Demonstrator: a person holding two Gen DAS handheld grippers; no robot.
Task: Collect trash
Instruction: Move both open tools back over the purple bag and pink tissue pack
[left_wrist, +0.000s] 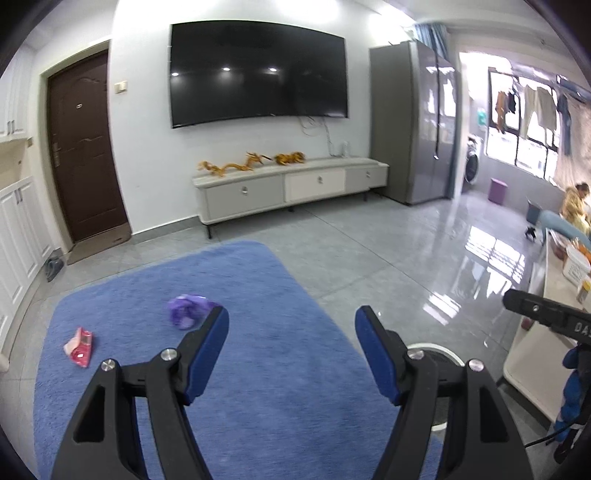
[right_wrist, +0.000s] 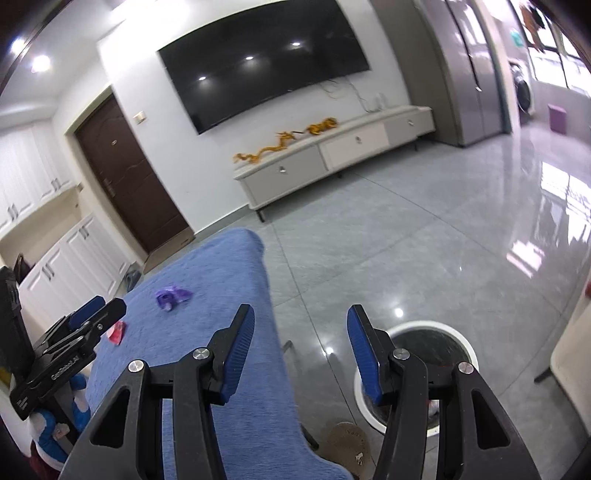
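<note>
Between pickups: left gripper (left_wrist: 291, 325) and right gripper (right_wrist: 301, 325) were both wide, empty. Purple wrapper (left_wrist: 188, 310) at 11 o'clock probably needed grasping next, then the bin (right_wrist: 424, 326).

Both tools, left tool (left_wrist: 291, 350) and right tool (right_wrist: 301, 349): black angular frames, ribbed blue pads (right_wrist: 240, 354), silver pivot screws (left_wrist: 170, 354), white lettering on the body.

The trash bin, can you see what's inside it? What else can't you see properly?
- Trash bin: the right gripper covers much of it in the right wrist view; the inside is dark. The left wrist view shows only a rim sliver.
- Purple wrapper: blurred, kind unclear.
- Pink wrapper: print too small to read.
</note>
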